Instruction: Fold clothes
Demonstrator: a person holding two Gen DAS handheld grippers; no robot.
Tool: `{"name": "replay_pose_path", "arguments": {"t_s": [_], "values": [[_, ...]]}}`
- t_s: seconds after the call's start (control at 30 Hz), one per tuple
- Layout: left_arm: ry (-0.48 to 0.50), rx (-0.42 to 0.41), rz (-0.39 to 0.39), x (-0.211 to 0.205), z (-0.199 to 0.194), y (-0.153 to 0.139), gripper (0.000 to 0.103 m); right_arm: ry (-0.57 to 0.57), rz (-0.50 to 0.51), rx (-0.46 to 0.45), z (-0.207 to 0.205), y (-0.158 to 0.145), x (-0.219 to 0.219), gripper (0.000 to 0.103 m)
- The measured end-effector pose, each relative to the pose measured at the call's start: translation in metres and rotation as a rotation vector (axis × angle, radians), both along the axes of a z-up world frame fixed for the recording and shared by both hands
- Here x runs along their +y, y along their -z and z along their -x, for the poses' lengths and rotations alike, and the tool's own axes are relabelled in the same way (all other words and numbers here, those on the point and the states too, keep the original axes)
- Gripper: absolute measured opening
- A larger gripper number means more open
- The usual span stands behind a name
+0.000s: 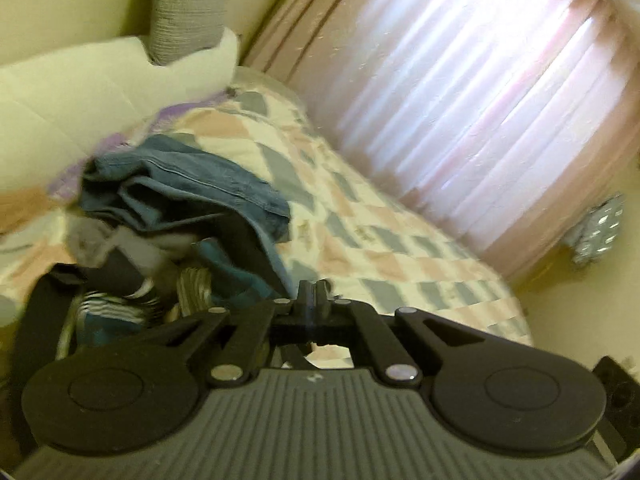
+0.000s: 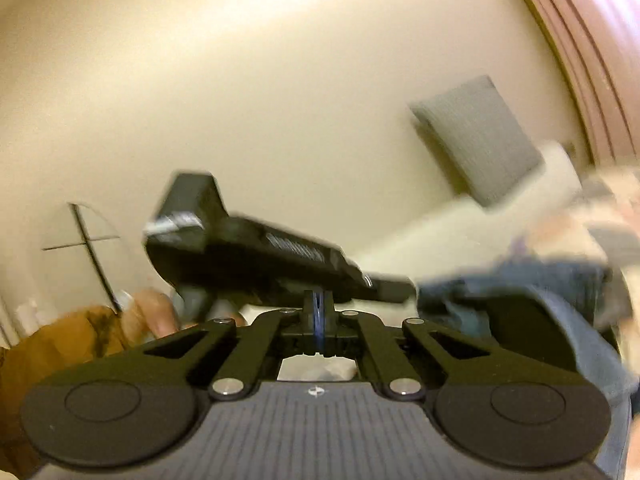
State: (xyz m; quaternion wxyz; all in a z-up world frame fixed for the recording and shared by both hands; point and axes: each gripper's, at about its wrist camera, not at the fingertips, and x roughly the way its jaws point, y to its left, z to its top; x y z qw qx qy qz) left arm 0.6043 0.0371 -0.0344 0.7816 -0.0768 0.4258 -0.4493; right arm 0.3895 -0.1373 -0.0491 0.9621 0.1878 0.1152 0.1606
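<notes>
On the bed lies a pile of clothes [image 1: 132, 264], with blue jeans [image 1: 200, 184] on top and dark and striped pieces under them. My left gripper [image 1: 314, 290] is shut just right of the pile, where blue-grey cloth runs down to its tips. In the right wrist view the left gripper [image 2: 400, 292] points right, its tip meeting a blue garment [image 2: 500, 276]. The right gripper [image 2: 318, 300] is shut, with a thin blue strip of that cloth between its pads. The garment's hanging part is hidden under the gripper bodies.
A patchwork quilt [image 1: 360, 216] covers the bed. A white pillow [image 1: 80, 96] and a grey cushion [image 1: 192, 4] lean at the headboard wall, and pink curtains [image 1: 480, 100] hang beyond. A hand [image 2: 152, 312] in an orange sleeve [image 2: 60, 344] holds the left gripper.
</notes>
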Motion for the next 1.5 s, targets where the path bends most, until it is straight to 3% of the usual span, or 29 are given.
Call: {"name": "replay_pose_path", "arguments": {"t_s": [0.1,0.13,0.2,0.23,0.3,0.47,0.53,0.6,0.63,0.73,0.8,0.87,0.93,1.03,1.07,1.13,1.23,1.27,1.33,1.43,1.5], "values": [[-0.074,0.06,-0.125,-0.003,-0.004,0.002,0.035,0.051,0.069,0.164,0.004,0.008,0.004,0.004],[-0.089,0.08,-0.133,-0.005,-0.008,0.007,0.049,0.091,0.101,0.222,0.009,0.018,0.001,0.02],[-0.119,0.124,-0.138,-0.012,-0.018,0.017,0.054,0.164,0.119,0.282,0.023,0.036,-0.009,0.037],[-0.129,0.153,-0.129,-0.018,-0.026,0.023,0.057,0.199,0.101,0.299,0.029,0.044,-0.017,0.052],[-0.156,0.21,-0.117,-0.037,-0.046,0.038,0.068,0.247,0.041,0.344,0.032,0.057,-0.034,0.06],[-0.166,0.292,-0.197,-0.08,-0.093,0.086,0.068,0.287,-0.046,0.37,0.014,0.077,-0.063,0.076],[-0.145,0.309,-0.243,-0.092,-0.107,0.107,0.066,0.276,-0.054,0.366,0.0,0.08,-0.068,0.09],[-0.112,0.312,-0.284,-0.094,-0.115,0.125,0.04,0.261,-0.023,0.368,-0.02,0.087,-0.068,0.09],[-0.096,0.317,-0.301,-0.091,-0.116,0.132,0.013,0.258,-0.005,0.373,-0.036,0.091,-0.068,0.092],[-0.046,0.301,-0.3,-0.077,-0.117,0.145,0.013,0.251,0.043,0.395,-0.082,0.107,-0.064,0.091],[-0.023,0.299,-0.288,-0.067,-0.12,0.145,0.013,0.186,0.059,0.401,-0.107,0.114,-0.054,0.084],[0.008,0.321,-0.273,-0.063,-0.127,0.145,0.013,0.059,0.077,0.412,-0.123,0.116,-0.035,0.068],[0.045,0.344,-0.27,-0.064,-0.135,0.146,0.016,0.014,0.168,0.452,-0.132,0.123,-0.01,0.069],[0.076,0.355,-0.317,-0.078,-0.148,0.158,0.04,0.04,0.345,0.457,-0.137,0.133,0.018,0.086],[0.077,0.361,-0.328,-0.082,-0.152,0.162,0.04,0.045,0.396,0.457,-0.14,0.133,0.024,0.086],[0.086,0.383,-0.316,-0.088,-0.159,0.167,0.04,0.071,0.466,0.426,-0.142,0.128,0.028,0.079],[0.109,0.363,-0.311,-0.096,-0.162,0.165,0.039,0.115,0.458,0.374,-0.141,0.115,0.016,0.076],[0.121,0.354,-0.314,-0.099,-0.163,0.164,0.035,0.12,0.447,0.37,-0.143,0.113,0.011,0.076],[0.147,0.349,-0.317,-0.103,-0.162,0.163,0.025,0.073,0.439,0.433,-0.154,0.12,0.007,0.076],[0.18,0.295,-0.35,-0.105,-0.155,0.156,0.015,0.009,0.512,0.532,-0.171,0.143,0.014,0.06],[0.179,0.258,-0.384,-0.107,-0.149,0.153,0.013,0.014,0.544,0.582,-0.182,0.158,0.019,0.044]]}}
